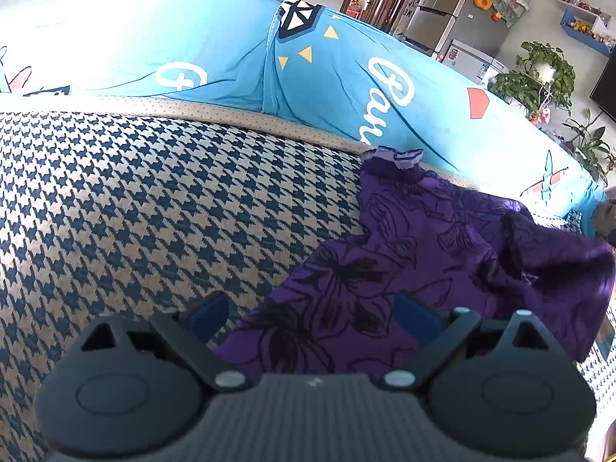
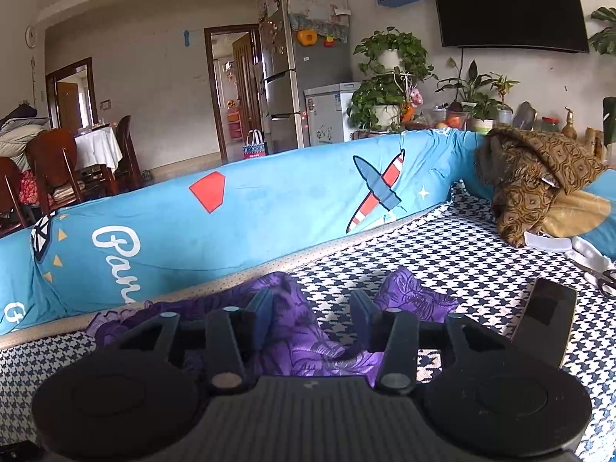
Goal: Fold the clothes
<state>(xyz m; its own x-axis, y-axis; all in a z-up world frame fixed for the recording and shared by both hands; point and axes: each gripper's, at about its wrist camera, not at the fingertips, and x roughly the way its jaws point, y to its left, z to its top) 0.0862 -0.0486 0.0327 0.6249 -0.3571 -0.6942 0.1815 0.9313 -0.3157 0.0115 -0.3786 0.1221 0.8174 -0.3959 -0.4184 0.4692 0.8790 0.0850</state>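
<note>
Both grippers (image 1: 313, 315) (image 2: 310, 310) look alike — black ribbed bodies, blue finger pads, silver pivot pins.

Both wrist cameras are looking low and close across the houndstooth-patterned cushion (image 1: 134, 200) toward the turquoise printed backrest (image 2: 269, 208), sharing the purple floral garment (image 1: 385, 269).

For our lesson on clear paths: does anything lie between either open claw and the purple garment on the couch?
Nothing visible does. The left claw is open directly over the purple garment. The right claw is open with purple cloth between its fingers. The phone lies off to the right, outside both paths.
</note>
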